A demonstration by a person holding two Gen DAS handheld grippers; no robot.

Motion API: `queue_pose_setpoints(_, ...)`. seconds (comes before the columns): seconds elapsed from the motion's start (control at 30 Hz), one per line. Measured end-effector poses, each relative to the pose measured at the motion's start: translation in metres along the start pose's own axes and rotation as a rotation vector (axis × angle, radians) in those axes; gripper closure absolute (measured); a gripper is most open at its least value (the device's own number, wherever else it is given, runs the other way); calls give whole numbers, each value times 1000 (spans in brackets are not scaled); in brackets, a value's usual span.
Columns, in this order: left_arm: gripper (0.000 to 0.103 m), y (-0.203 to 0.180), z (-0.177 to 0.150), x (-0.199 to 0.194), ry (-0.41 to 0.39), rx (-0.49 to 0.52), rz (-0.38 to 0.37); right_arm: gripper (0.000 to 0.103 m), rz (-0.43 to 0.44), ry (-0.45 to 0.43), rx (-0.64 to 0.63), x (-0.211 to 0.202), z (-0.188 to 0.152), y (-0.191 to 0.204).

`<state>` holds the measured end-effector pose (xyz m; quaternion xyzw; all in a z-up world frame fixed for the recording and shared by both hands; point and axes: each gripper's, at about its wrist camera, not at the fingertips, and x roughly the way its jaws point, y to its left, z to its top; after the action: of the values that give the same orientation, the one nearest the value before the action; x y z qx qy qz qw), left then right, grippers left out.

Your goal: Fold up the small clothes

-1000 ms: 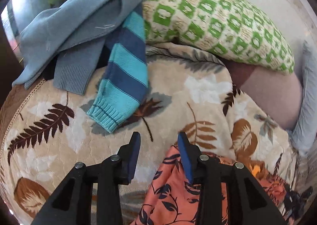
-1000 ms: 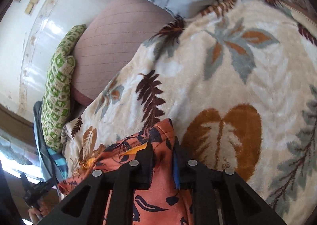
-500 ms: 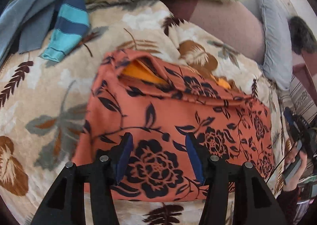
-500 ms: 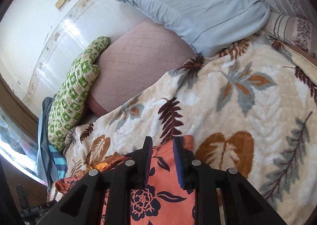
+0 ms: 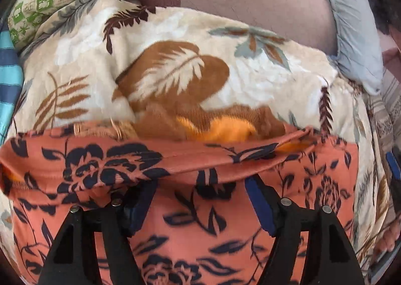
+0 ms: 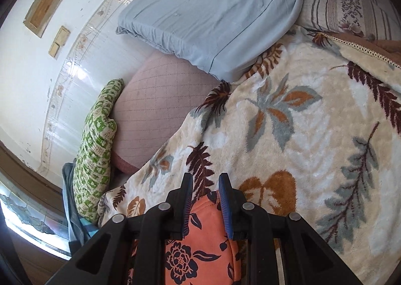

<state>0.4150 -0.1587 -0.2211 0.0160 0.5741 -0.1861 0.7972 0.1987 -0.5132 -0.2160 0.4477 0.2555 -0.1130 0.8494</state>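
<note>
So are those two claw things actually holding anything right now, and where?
The right gripper seems to pinch the orange floral garment at its edge. The left gripper is opening over the same cloth, gripping nothing.

Bright daylight from window (image 6: 30,219) left of green pillow (image 6: 96,154); wall glare; orange garment (image 5: 190,159) motion-blurred; fisheye corners dark.

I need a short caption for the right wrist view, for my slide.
Right gripper pinching a corner of the orange floral garment above a leaf-patterned blanket, pillows behind.
</note>
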Motion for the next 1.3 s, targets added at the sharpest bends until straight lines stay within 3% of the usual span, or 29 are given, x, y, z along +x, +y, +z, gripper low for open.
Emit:
queue_pose_setpoints(0.07, 30, 10, 25, -8, -69, -78, 0, 79, 34, 38, -21, 5, -2, 5)
queue_pose_setpoints(0.17, 30, 28, 48, -45, -260, -177, 23, 79, 84, 120, -105, 16, -10, 21)
queue_pose_setpoints(0.23, 29, 36, 53, -60, -294, -181, 15, 79, 113, 183, -157, 26, -21, 33)
queue_pose_setpoints(0.33, 29, 51, 41, -67, -262, -119, 52, 79, 164, 321, -211, 47, -41, 47)
queue_pose_setpoints(0.43, 29, 83, 16, -59, -223, -133, 115, 79, 144, 398, -289, 60, -66, 61)
queue_pose_setpoints(0.5, 29, 118, -1, -54, -200, -219, 136, 79, 121, 442, -338, 67, -82, 68)
queue_pose_setpoints(0.6, 29, 169, -22, -39, -119, -368, 266, 79, 14, 526, -391, 85, -104, 66)
queue_pose_setpoints(0.63, 29, 185, -31, -38, -116, -430, 251, 80, -51, 565, -388, 96, -111, 60)
queue_pose_setpoints(0.67, 29, 199, -40, -40, -126, -493, 203, 80, -62, 578, -363, 101, -115, 53)
queue_pose_setpoints(0.73, 29, 212, -52, -50, -145, -564, 143, 81, -39, 564, -319, 99, -110, 50)
queue_pose_setpoints(0.83, 29, 208, -66, -72, -203, -506, 147, 80, -9, 478, -369, 85, -103, 62)
queue_pose_setpoints(0.9, 29, 203, -78, -84, -238, -473, 116, 79, 38, 468, -409, 80, -105, 75)
queue_pose_setpoints(0.93, 29, 200, -85, -87, -239, -456, 115, 79, 67, 487, -418, 80, -109, 80)
queue_pose_setpoints(1.0, 29, 196, -100, -88, -214, -421, 183, 79, 92, 525, -458, 83, -124, 94)
queue_pose_setpoints(1.13, 29, 202, -137, -86, -197, -432, 248, 79, 50, 566, -618, 84, -160, 115)
queue_pose_setpoints(1.2, 22, 205, -152, -78, -161, -405, 319, 79, -18, 598, -699, 88, -178, 120)
queue_pose_setpoints(1.3, 21, 206, -163, -89, -164, -430, 323, 79, -89, 564, -777, 83, -193, 121)
